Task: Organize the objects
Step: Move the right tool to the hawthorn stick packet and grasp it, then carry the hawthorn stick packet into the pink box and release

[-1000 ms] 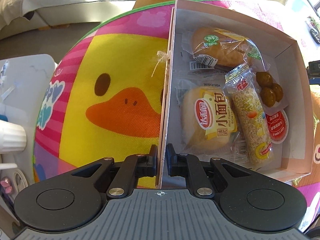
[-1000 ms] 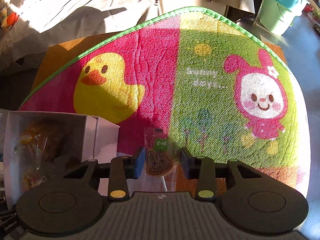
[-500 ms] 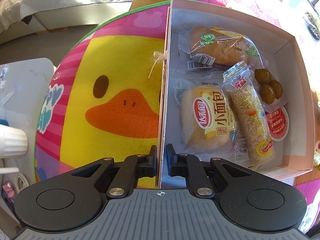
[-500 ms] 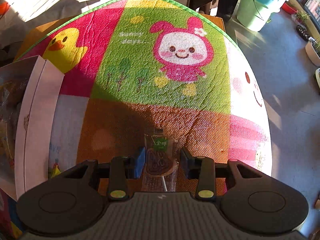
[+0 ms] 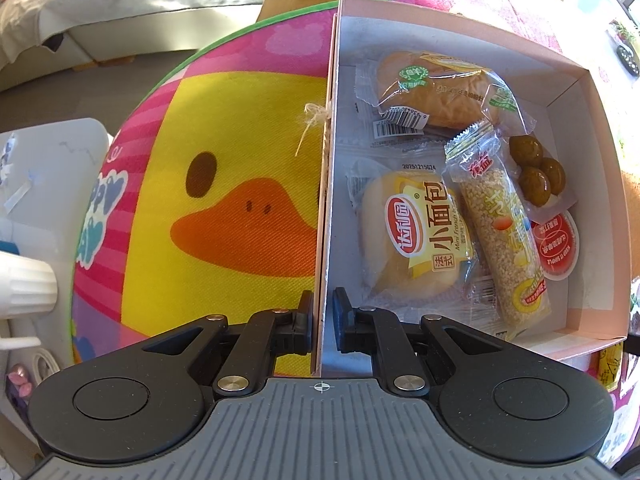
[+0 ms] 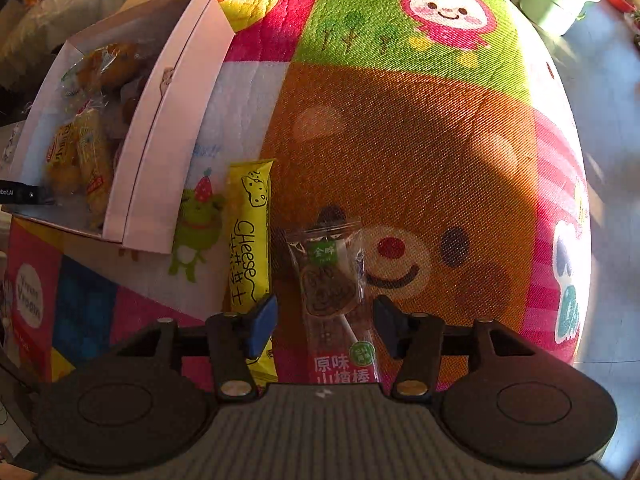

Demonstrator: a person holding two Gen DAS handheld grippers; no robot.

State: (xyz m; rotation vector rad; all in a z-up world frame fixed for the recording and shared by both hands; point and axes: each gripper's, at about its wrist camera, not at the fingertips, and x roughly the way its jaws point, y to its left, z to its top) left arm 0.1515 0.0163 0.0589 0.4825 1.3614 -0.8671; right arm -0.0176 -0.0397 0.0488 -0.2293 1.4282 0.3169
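Opening over the hawthorn stick packet (image 6: pixel 332 280), right claw (image 6: pixel 325 322) pads clear; packet lies on mat. Left claw (image 5: pixel 322 320) clamps box wall (image 5: pixel 325 200). Risk: slippage tips box.

Pale pink box (image 5: pixel 460 16); yellow cheese stick (image 6: pixel 249 236) with black lettering; the mat (image 5: pixel 224 200) shows a yellow duck on pink stripes.

Our right gripper (image 6: pixel 325 322) now sits over the bear patch, w/ a yellow cheese stick (image 6: pixel 249 240) newly in view beside it. Its jaws are opening, pads clear of the hawthorn lollipop (image 6: pixel 330 280) between them, no longer pinched as before.
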